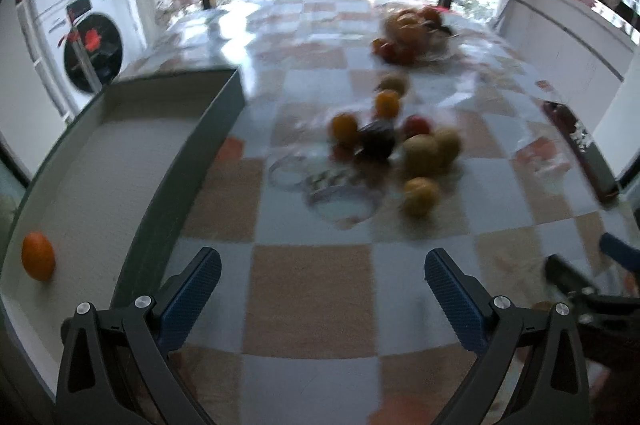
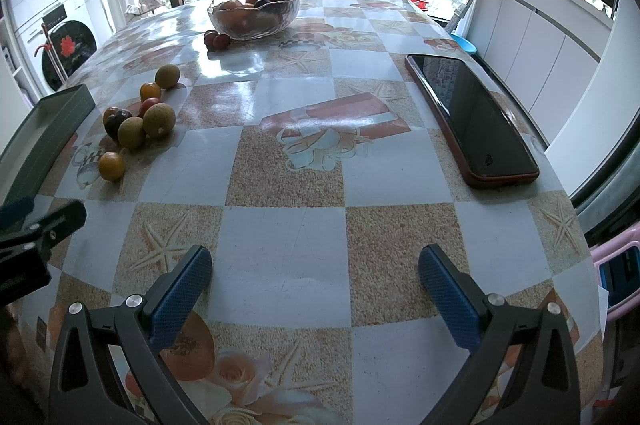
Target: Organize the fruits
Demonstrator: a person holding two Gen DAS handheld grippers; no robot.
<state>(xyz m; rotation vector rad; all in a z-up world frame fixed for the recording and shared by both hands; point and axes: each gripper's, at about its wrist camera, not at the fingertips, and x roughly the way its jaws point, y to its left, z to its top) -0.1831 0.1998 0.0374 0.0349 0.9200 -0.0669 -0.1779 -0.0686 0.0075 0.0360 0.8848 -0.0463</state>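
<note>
Orange fruit (image 1: 38,256) sits alone in my box (image 1: 224,93) (left edge of the table (image 2: 280,225)). Both grippers, left (image 1: 322,283) and right (image 2: 315,279), gape empty, so next I'd grab from the loose pile (image 2: 132,129).

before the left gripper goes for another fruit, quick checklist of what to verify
1. Left gripper open and empty: ok.
2. Right gripper open, clear of the fruit: ok.
3. Box open to receive, one orange fruit inside: ok.
4. Loose fruit cluster on the table, unobstructed: ok.
5. Phone apart from the cluster: ok.
6. Left view sharp enough to aim: not ok, blurred.
</note>
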